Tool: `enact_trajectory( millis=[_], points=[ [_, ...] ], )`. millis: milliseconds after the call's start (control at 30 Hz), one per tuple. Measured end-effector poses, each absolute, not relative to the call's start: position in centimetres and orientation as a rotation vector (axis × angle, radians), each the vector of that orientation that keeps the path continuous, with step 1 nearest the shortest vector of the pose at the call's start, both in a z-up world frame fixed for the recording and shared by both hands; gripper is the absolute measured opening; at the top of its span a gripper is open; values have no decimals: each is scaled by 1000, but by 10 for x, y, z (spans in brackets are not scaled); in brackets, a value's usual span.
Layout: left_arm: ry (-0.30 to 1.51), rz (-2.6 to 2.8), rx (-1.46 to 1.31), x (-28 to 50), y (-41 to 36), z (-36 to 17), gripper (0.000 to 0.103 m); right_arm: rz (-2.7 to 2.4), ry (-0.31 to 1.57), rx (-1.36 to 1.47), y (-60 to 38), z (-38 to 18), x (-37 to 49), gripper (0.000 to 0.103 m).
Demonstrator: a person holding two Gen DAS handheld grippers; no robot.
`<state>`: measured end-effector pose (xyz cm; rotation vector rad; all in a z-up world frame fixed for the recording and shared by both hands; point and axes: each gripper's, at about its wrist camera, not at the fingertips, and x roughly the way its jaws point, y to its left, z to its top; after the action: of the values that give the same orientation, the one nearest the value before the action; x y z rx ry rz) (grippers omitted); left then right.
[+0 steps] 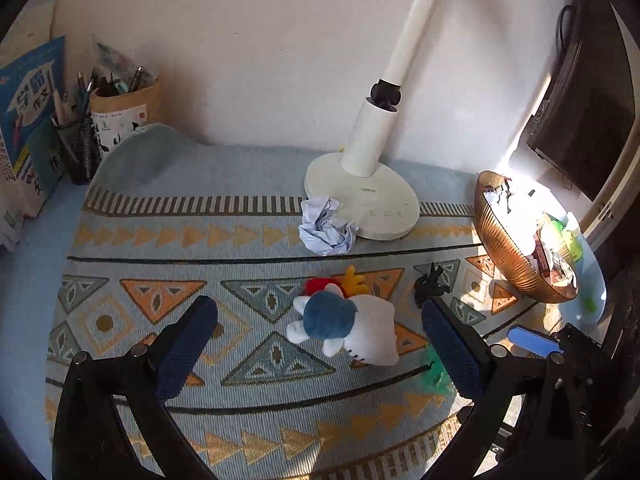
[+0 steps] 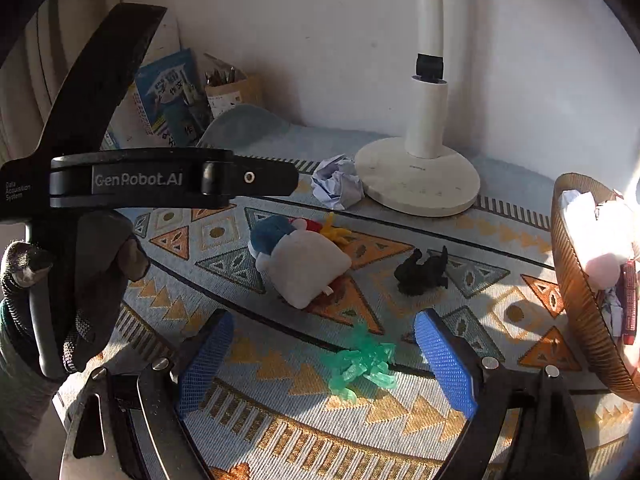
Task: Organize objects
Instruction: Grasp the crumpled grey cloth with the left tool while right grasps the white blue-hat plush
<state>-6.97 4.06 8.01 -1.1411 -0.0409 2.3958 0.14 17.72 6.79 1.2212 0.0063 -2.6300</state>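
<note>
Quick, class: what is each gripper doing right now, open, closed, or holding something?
Left gripper: open, holding nothing; plush toy lies on the mat between its fingers.
Right gripper: open, holding nothing; green figure lies below.

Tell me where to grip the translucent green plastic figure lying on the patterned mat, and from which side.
Grip the translucent green plastic figure across its thicker middle, coming down from above with the open right gripper. It lies flat on the patterned mat with thin limbs splayed outward; those would probably slip or bend, and the flat pose leaves no side gap.
</note>
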Motion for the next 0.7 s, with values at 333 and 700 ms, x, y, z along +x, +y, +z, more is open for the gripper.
enact_trajectory(
  millis=[333, 700],
  points=[
    [147, 2209, -1310, -160, 101, 33, 102, -2586, -42, 1326, 156, 37, -61, 87],
    [206, 2333, -1161, -134, 103, 29, 47, -2648, 18, 1296, 152, 53, -25, 57]
  ],
)
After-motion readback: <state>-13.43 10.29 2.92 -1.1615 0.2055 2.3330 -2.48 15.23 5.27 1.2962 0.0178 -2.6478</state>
